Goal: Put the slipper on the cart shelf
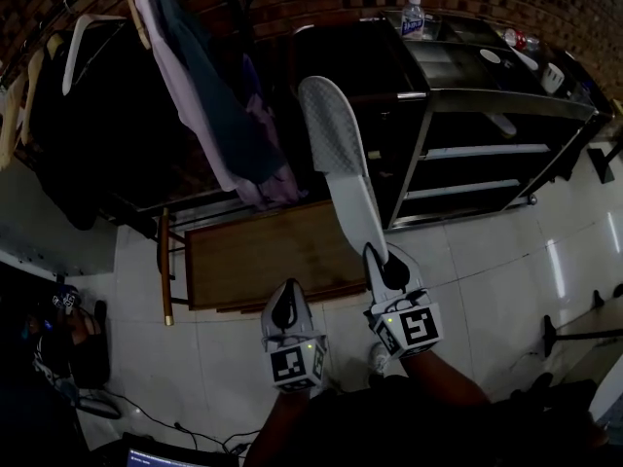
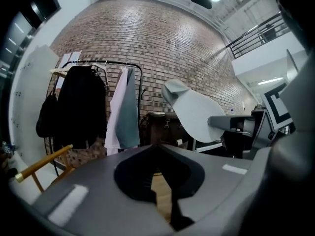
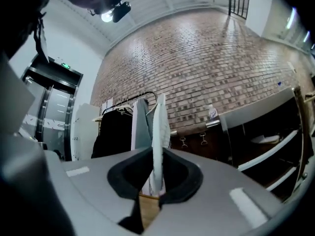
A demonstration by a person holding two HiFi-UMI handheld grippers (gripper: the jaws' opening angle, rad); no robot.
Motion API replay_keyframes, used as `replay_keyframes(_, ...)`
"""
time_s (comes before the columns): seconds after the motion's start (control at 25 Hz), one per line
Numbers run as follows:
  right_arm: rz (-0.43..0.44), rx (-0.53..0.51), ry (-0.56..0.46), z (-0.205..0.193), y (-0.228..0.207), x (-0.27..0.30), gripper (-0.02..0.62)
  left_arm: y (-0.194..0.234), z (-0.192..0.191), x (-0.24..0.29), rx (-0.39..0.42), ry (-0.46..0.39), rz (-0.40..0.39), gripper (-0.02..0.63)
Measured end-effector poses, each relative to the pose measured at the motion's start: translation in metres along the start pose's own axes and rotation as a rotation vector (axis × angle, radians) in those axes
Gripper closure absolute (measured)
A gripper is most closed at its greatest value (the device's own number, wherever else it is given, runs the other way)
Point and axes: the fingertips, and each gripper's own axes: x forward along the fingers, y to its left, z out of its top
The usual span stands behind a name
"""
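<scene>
While your right gripper (image 1: 389,266) is squeezed shut on the white slipper (image 1: 341,163), you are in the carrying step. The slipper is up in the air, not on the cart yet. In the head view it sticks up and away from you in the middle of the frame, with its far end near the left edge of the black cart (image 1: 506,100). In the right gripper view (image 3: 156,186) the slipper (image 3: 160,141) stands on its thin side between the two jaws, and they pinch one end of it.

Your left gripper (image 1: 285,311) sits low in the frame, just left of the right one. Its jaws (image 2: 165,191) are almost together, with only a thin slit and nothing in them. From its view you can see the slipper (image 2: 197,114) off to the right.

The cart fills the upper right of the head view. A water bottle (image 1: 414,17) stands on its top, and the open shelves (image 1: 487,151) are lower down, facing you. The clothes (image 1: 195,86) on the rack hang in the upper left, and a wooden board (image 1: 263,256) lies below them.

Next, I think you need to swing the slipper to the right, toward a shelf. Tip it flat so the long sole can slide in under the cart top. Watch the cart's front post, because the far end could bump it. Open the jaws only when the slipper lies on the shelf.
</scene>
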Motion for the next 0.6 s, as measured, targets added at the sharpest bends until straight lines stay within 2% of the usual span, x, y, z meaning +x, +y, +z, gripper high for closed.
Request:
replay_keyframes(0.24, -0.007, 0.02, -0.024, 0.008, 0.005, -0.014, 0.555, 0.003, 0.018, -0.007, -0.01, -0.061, -0.016, 0.591)
replay_keyframes(0.6, -0.024, -0.006, -0.026, 0.01, 0.008, -0.032, 0.554, -0.011, 0.037, -0.015, 0.042, -0.122, -0.067, 0.59)
